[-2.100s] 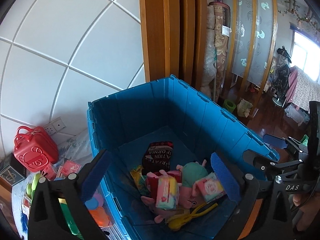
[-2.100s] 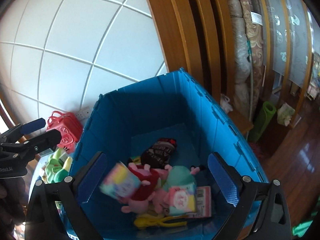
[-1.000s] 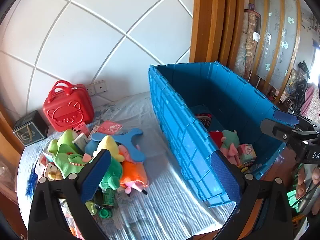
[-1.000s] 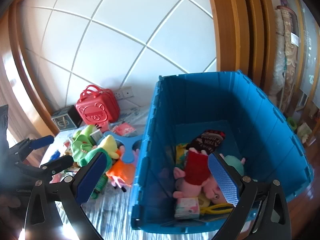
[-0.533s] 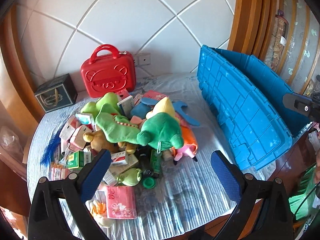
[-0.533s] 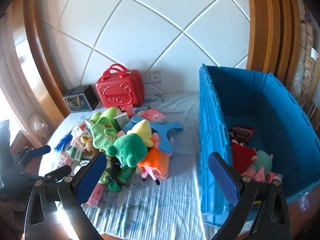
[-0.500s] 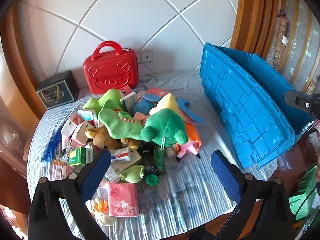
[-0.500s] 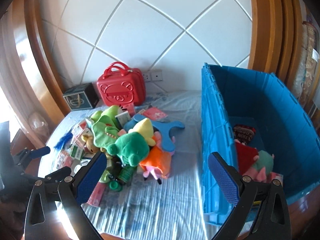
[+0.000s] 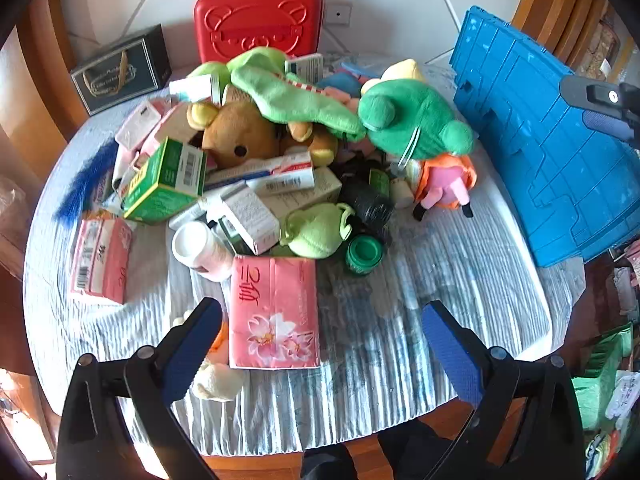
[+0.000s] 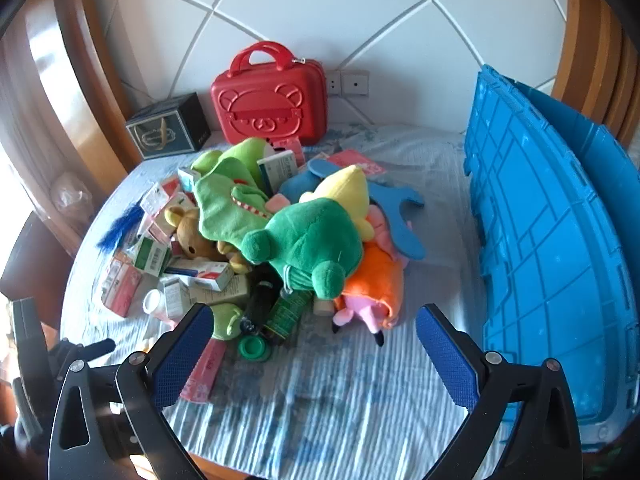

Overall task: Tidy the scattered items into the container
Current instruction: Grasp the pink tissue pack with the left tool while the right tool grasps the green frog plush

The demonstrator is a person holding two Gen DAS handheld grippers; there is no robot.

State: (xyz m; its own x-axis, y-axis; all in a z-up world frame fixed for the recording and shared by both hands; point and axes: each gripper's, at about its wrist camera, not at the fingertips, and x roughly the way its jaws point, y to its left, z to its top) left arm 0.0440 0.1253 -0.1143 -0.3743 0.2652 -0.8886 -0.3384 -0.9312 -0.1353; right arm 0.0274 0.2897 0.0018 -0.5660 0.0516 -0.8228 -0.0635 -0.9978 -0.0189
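Note:
A heap of plush toys, boxes and bottles lies on the round table. My left gripper (image 9: 324, 344) is open and empty, low over a pink tissue pack (image 9: 274, 312) at the table's front. A green frog plush (image 9: 412, 120) tops the heap, also in the right wrist view (image 10: 312, 244). The blue container (image 9: 560, 148) stands at the right, its inside hidden; it also shows in the right wrist view (image 10: 560, 248). My right gripper (image 10: 316, 356) is open and empty, above bare cloth in front of a green cap (image 10: 253, 347) and an orange-dressed pig plush (image 10: 370, 296).
A red case (image 9: 258, 12) and a dark gift box (image 9: 120, 68) stand at the back by the wall. A second pink pack (image 9: 100, 260) and a white bottle (image 9: 200, 250) lie front left. The striped cloth (image 9: 420, 280) reaches the table's front edge.
Both grippers have swung left from over the blue container to the heap of items. The left one has dropped closer to the pink tissue pack.

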